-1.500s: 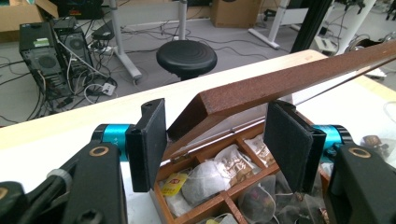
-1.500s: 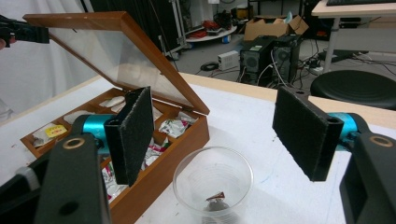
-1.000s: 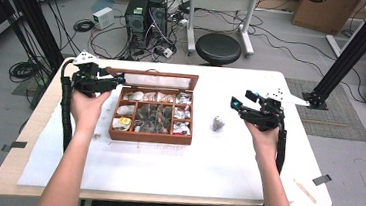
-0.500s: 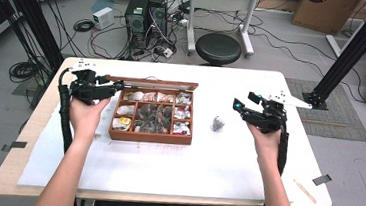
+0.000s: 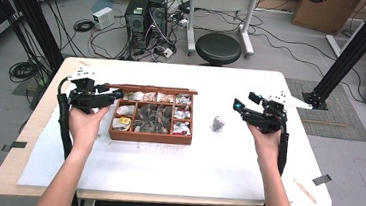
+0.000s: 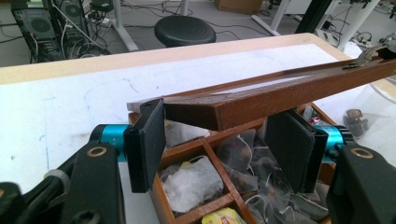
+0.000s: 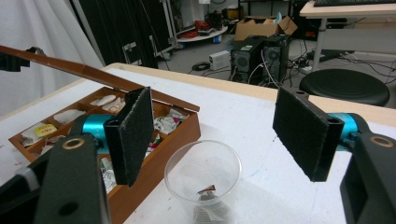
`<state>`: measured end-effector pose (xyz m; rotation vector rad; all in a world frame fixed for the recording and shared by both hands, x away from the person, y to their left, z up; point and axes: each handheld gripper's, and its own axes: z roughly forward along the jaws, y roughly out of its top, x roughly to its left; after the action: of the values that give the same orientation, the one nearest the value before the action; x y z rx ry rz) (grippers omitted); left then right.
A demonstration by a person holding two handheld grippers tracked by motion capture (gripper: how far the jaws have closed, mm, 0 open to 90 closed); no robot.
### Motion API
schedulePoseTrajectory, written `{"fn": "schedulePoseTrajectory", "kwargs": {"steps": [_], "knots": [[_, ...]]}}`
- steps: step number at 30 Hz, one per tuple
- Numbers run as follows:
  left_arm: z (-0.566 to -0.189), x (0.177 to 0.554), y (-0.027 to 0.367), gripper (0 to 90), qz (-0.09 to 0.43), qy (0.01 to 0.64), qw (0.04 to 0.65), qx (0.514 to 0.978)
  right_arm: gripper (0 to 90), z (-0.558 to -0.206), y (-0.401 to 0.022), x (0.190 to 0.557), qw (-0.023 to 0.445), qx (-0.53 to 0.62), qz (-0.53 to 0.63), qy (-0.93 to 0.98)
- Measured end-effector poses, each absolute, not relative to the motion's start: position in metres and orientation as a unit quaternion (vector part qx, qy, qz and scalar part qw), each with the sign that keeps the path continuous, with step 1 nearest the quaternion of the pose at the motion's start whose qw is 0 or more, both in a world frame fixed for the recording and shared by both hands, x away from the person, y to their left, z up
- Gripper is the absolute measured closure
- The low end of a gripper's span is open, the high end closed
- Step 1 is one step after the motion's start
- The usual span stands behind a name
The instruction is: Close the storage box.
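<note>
A wooden box [image 5: 150, 136] of tea bags sits mid-table, divided into several compartments. Its hinged lid [image 5: 147, 88] hangs half raised over it. My left gripper [image 5: 115, 95] is at the box's left end, and in the left gripper view the lid's corner [image 6: 280, 93] spans the gap between its pads [image 6: 149, 140], so it is shut on the lid. My right gripper [image 5: 243, 103] hovers right of the box, open and empty. Below and ahead of it stands a clear plastic cup [image 7: 205, 172] with a small dark scrap at the bottom. The raised lid [image 7: 70, 65] slants over the box [image 7: 159, 158].
White paper [image 5: 190, 174] covers most of the table top. The cup [image 5: 218, 123] stands between the box and my right hand. A wooden stick [image 5: 305, 190] and tape marks lie near the front right corner. A black stool [image 5: 218, 48] and computers stand beyond the far edge.
My left hand has sunk and shifted toward the box, and the lid has come down with it. The right hand has stayed put.
</note>
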<state>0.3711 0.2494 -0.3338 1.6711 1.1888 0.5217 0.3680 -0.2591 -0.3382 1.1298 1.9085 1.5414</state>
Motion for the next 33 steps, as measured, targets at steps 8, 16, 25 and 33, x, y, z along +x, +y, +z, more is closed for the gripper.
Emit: {"fn": "schedulePoseTrajectory", "kwargs": {"steps": [8, 16, 25, 33], "knots": [[-0.343, 0.364, 0.252, 38.7, 0.205, 0.49, 0.494, 0.688, 29.8, -0.339, -0.258, 0.368, 0.222, 0.406, 0.555, 0.691], [-0.349, 0.358, 0.252, 38.9, 0.203, 0.487, 0.492, 0.693, 29.8, -0.339, -0.258, 0.368, 0.222, 0.408, 0.556, 0.689], [-0.359, 0.351, 0.255, 39.3, 0.19, 0.483, 0.495, 0.697, 29.8, -0.339, -0.257, 0.368, 0.225, 0.409, 0.554, 0.69], [-0.365, 0.347, 0.256, 39.4, 0.182, 0.489, 0.493, 0.696, 29.8, -0.339, -0.258, 0.368, 0.226, 0.411, 0.554, 0.688]]}}
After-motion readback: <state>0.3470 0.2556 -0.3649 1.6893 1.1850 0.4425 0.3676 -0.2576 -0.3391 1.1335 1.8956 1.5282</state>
